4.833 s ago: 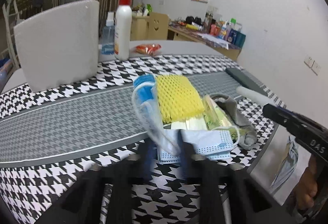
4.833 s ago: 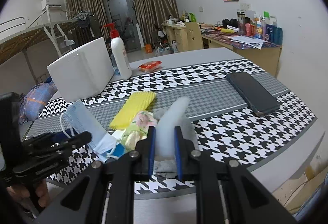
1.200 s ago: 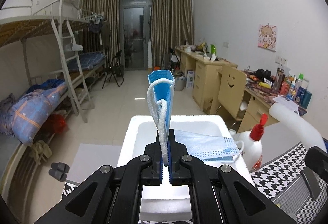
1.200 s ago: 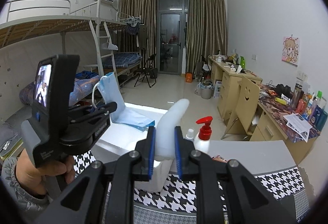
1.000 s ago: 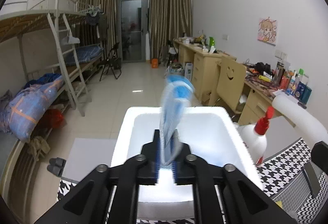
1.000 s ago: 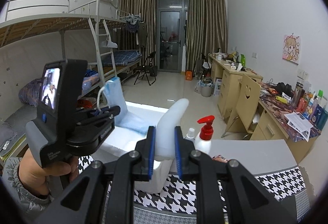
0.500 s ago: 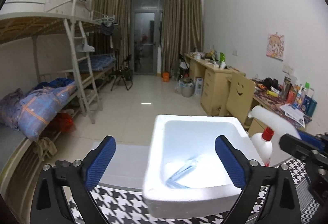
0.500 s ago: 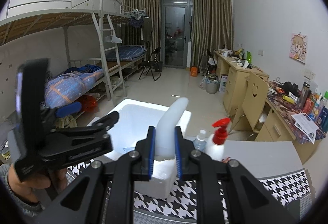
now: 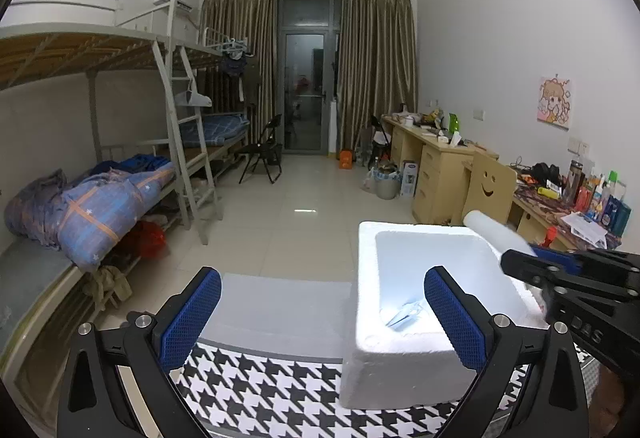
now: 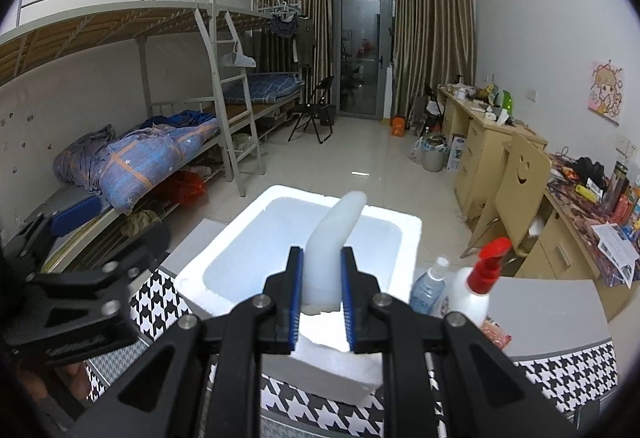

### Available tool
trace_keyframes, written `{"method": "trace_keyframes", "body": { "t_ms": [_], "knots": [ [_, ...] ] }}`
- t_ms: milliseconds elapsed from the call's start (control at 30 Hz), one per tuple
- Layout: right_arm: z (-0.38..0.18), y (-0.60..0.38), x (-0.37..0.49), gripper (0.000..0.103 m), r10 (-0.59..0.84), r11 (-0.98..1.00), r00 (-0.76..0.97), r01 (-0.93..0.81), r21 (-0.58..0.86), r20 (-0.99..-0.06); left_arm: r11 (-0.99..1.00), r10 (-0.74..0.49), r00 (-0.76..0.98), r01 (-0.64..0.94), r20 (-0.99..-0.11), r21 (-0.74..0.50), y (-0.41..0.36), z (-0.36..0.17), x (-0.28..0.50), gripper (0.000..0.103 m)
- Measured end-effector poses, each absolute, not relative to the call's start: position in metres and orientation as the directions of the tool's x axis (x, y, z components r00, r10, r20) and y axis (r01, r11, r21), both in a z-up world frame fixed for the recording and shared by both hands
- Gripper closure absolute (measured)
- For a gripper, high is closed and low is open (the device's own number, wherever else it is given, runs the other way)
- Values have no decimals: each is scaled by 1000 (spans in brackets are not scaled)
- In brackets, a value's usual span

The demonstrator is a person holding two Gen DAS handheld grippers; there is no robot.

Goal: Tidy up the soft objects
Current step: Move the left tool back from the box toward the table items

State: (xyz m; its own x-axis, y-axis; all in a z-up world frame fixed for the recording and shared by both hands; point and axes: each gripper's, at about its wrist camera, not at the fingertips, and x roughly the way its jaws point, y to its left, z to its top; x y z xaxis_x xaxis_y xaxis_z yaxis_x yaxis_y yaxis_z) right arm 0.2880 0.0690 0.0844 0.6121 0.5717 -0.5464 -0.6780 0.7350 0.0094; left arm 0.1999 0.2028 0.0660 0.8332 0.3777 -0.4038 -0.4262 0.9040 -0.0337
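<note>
Sitting on the houndstooth tablecloth [image 9: 280, 390], the white foam box [image 9: 400, 366] is open-topped and holding one blue face mask [image 9: 404, 316], lying crumpled flat on the box floor toward the near wall. Nothing else is showing inside it; the interior is glaring bright, so detail is washing out.

Left gripper [image 9: 320, 314] is standing fully spread with nothing between the blue pads [image 9: 188, 318], hanging just left of the box.

Right gripper [image 10: 320, 298] is pinching a white foam tube [image 10: 332, 238] near its lower end. The tube is pale, smooth, slightly bent, rising above the box opening with its tip tilting right.

Beside the box on the right, a red-pump white bottle [image 10: 476, 290] and a small clear bottle [image 10: 430, 284] are standing.
</note>
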Motion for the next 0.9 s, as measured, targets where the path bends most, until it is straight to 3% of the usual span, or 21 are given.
{"method": "trace_keyframes", "body": {
  "t_ms": [333, 433, 500, 900],
  "knots": [
    [67, 85, 311, 81, 561, 737, 566, -673, 54, -605, 903, 377, 825, -428, -420, -30, 207, 58, 191, 1],
    [63, 90, 315, 62, 544, 742, 564, -669, 43, -622, 904, 373, 828, -426, -418, -36, 208, 58, 188, 1],
    [61, 91, 315, 37, 521, 750, 568, -661, 24, -638, 906, 369, 831, -422, -415, -40, 208, 59, 187, 1],
    [81, 61, 298, 31, 526, 773, 615, -634, 28, -588, 908, 372, 834, -418, -407, -27, 194, 68, 183, 1]
  ]
}}
